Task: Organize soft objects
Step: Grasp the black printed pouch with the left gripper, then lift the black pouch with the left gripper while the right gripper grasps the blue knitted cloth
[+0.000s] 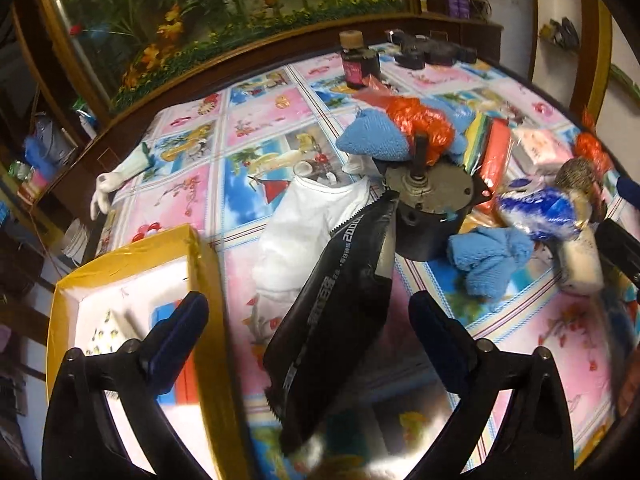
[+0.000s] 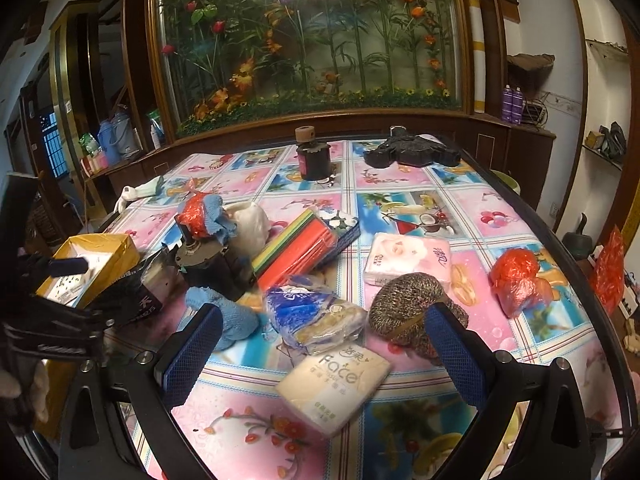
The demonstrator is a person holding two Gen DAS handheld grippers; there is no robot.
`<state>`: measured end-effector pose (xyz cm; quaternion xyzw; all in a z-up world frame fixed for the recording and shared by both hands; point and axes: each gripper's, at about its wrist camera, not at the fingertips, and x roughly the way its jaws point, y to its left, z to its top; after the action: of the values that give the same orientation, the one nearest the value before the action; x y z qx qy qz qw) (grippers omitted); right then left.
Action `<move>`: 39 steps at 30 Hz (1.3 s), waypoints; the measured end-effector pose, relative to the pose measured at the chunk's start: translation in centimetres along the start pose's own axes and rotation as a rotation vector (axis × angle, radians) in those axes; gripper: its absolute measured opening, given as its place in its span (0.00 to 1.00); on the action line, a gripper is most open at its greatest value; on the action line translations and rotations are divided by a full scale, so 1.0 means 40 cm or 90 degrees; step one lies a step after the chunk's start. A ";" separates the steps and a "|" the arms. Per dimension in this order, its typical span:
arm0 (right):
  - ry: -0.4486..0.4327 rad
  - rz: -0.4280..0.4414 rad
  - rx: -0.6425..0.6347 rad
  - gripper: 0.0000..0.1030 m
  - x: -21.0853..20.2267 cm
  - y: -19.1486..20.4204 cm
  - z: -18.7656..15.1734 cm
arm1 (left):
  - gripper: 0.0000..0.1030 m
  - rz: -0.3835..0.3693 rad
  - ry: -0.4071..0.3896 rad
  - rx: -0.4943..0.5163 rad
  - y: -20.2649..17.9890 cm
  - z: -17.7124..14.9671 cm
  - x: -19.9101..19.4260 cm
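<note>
Sorting looks barely begun: the yellow box (image 1: 132,280) has only a few small items showing inside, while the soft things lie scattered on the table (image 2: 400,196). Around the dark motor (image 2: 212,260) I see blue cloths (image 2: 236,320), a white cloth (image 1: 304,224) and a black pouch (image 1: 340,300) leaning toward the box. Beyond the motor, away from the box, sit tissue packs (image 2: 408,258), a knitted hat (image 2: 412,304) and a red bag (image 2: 516,280). My left gripper (image 1: 308,320) spreads its fingers wide, straddling the pouch without pinching it; my right gripper (image 2: 324,344) is wide too, holding nothing, over the Face tissue pack (image 2: 334,384).
</note>
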<state>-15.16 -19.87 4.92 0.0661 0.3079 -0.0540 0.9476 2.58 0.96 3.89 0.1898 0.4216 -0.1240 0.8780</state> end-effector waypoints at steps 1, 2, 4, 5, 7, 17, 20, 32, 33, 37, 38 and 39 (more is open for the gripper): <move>0.003 0.002 -0.002 0.99 0.002 0.002 0.000 | 0.91 -0.006 0.008 0.001 -0.003 0.003 0.011; 0.004 0.003 -0.004 0.99 0.005 0.004 -0.001 | 0.77 -0.017 0.016 0.001 -0.006 0.004 0.020; 0.008 0.004 -0.008 0.99 0.009 0.007 -0.003 | 0.40 -0.036 0.039 -0.002 -0.009 0.005 0.039; 0.010 0.006 -0.010 0.99 0.011 0.010 -0.003 | 0.38 -0.045 0.038 -0.015 -0.006 0.003 0.039; 0.012 0.018 -0.018 0.99 0.011 0.017 -0.003 | 0.35 -0.053 0.025 -0.034 0.002 -0.001 0.026; 0.081 0.132 -0.082 0.98 0.052 0.124 0.061 | 0.33 -0.157 -0.063 -0.130 0.072 -0.058 -0.137; 0.102 0.104 -0.137 0.90 0.108 0.177 0.072 | 0.33 -0.184 -0.073 -0.164 0.104 -0.085 -0.168; 0.168 0.069 -0.121 0.38 0.186 0.190 0.067 | 0.34 -0.208 -0.109 -0.273 0.268 -0.201 -0.258; 0.165 0.071 -0.118 0.38 0.173 0.189 0.068 | 0.34 -0.203 -0.111 -0.282 0.281 -0.211 -0.262; 0.148 0.079 -0.113 0.38 0.103 0.191 0.068 | 0.34 -0.184 -0.117 -0.317 0.332 -0.255 -0.277; 0.143 0.082 -0.113 0.38 0.085 0.195 0.069 | 0.34 -0.180 -0.117 -0.324 0.343 -0.263 -0.278; 0.139 0.084 -0.115 0.38 0.065 0.198 0.071 | 0.34 -0.174 -0.117 -0.330 0.355 -0.273 -0.280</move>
<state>-10.30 -12.69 6.39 0.0062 0.4075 0.0438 0.9122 -6.51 19.15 9.71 -0.1114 0.3798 -0.1460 0.9067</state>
